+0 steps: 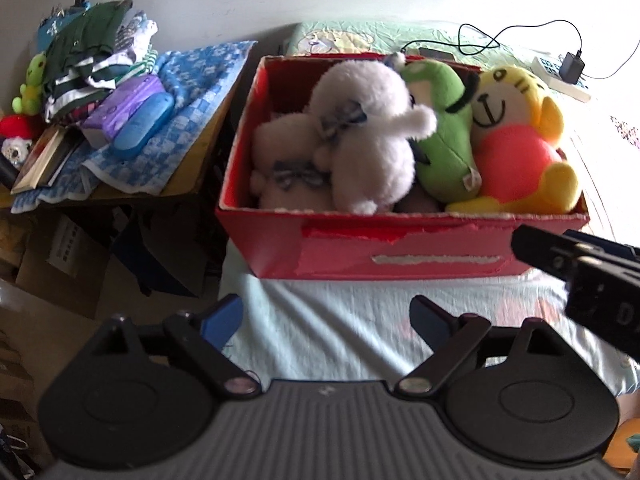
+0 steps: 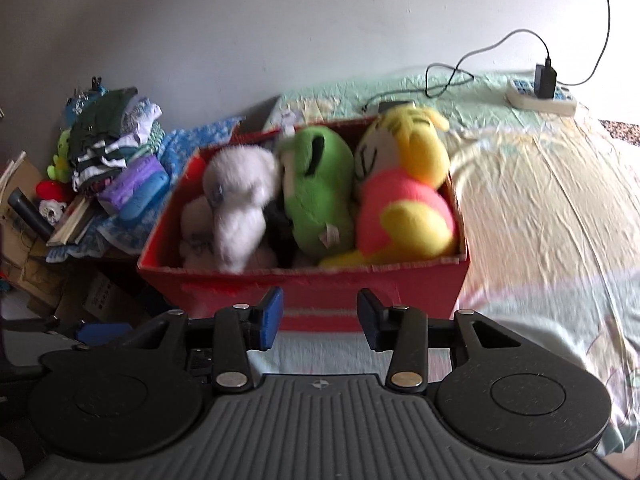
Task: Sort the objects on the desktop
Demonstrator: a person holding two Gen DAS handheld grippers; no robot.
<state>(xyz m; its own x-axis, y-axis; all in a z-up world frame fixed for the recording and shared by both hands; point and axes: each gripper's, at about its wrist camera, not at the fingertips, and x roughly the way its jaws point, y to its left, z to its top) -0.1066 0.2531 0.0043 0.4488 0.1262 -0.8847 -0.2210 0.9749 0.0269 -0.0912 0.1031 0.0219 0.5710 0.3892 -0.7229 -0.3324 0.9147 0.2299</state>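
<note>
We count one red box [image 1: 400, 248] on the bed, holding four plush toys: two white ones [image 1: 360, 128], one green [image 1: 440, 128], one yellow-and-pink [image 1: 520, 148]; no writing is legible on them. Our left gripper [image 1: 326, 322] gapes wide, our right gripper [image 2: 320, 318] part open, both empty, short of the box

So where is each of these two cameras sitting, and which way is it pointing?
Left wrist view: sits on the left claw, looking forward over its open blue-tipped fingers at the red box of plush toys; part of the right claw's black body shows at the right edge.
Right wrist view: sits on the right claw, facing the same box from slightly further right; only its own open fingers show.
Both share the box, the yellow plush and the power strip.
</note>
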